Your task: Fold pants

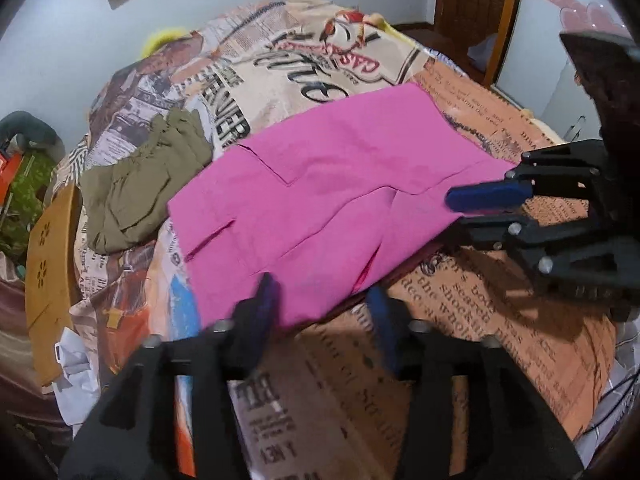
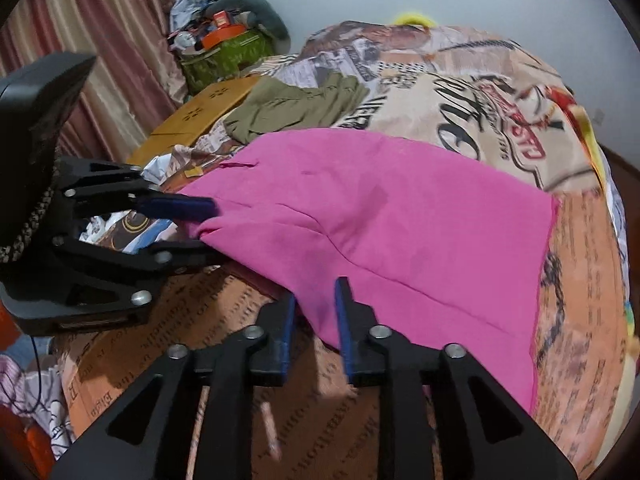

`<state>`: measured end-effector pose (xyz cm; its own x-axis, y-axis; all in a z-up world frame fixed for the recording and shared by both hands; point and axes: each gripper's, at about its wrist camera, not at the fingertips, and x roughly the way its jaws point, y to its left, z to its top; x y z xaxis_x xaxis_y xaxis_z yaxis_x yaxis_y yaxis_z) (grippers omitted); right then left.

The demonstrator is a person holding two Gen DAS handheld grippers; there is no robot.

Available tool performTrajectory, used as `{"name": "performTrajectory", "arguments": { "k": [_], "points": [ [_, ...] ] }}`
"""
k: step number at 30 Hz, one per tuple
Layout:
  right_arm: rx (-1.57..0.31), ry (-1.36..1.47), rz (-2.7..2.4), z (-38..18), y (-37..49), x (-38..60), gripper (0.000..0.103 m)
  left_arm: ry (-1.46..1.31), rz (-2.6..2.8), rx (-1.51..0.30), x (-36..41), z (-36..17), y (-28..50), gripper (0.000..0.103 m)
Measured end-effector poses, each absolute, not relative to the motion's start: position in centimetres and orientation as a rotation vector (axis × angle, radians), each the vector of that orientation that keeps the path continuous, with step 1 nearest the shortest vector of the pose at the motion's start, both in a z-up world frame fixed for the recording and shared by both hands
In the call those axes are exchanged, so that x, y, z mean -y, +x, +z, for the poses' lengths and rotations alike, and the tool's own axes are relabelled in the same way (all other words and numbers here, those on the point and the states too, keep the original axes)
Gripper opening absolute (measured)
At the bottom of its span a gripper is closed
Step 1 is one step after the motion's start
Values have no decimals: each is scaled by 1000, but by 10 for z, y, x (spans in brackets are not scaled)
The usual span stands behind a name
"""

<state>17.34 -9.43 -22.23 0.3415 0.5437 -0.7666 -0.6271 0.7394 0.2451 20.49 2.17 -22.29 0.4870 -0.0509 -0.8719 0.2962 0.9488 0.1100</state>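
Olive garment (image 1: 148,184) crumpled near bed's far left edge, on newspaper-print bedspread (image 1: 500,300). Wooden board (image 1: 50,276) beside that edge. Cluttered green basket (image 2: 224,60) beyond, by curtain (image 2: 100,40).

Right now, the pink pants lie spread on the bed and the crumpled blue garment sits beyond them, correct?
Not quite: the crumpled garment beyond the pink pants is olive green, not blue, as the left wrist view shows. The only blue is on the fingers. The pants do lie spread on the bed.
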Motion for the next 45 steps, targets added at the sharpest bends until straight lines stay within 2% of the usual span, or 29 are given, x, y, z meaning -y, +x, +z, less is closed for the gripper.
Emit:
{"name": "performTrajectory", "arguments": {
  "k": [1, 3, 14, 18, 26, 30, 31, 33, 45],
  "points": [
    [-960, -87, 753, -222, 174, 99, 29, 254, -207, -1030, -26, -219, 201, 65],
    [-962, -67, 740, -220, 172, 110, 34, 232, -196, -1024, -36, -214, 197, 65],
    [-977, 47, 559, -221, 158, 190, 34, 42, -44, -999, -98, -199, 192, 66],
    [-948, 95, 454, -223, 159, 216, 34, -4, -46, -1051, -99, -209, 200, 66],
    [-1030, 191, 390, -250, 168, 234, 34, 10, -15, -1097, -83, -233, 205, 66],
    [-1039, 204, 422, -258, 173, 226, 34, 45, -4, -1087, -82, -235, 205, 71],
    [-1033, 200, 432, -259, 172, 223, 33, 52, 2, -1085, -83, -236, 205, 74],
    [-1030, 170, 445, -262, 173, 216, 8, 62, 14, -1081, -86, -237, 204, 75],
    [-1072, -20, 371, -264, 178, 211, 6, -5, 38, -1100, -106, -245, 200, 78]
  ]
}}
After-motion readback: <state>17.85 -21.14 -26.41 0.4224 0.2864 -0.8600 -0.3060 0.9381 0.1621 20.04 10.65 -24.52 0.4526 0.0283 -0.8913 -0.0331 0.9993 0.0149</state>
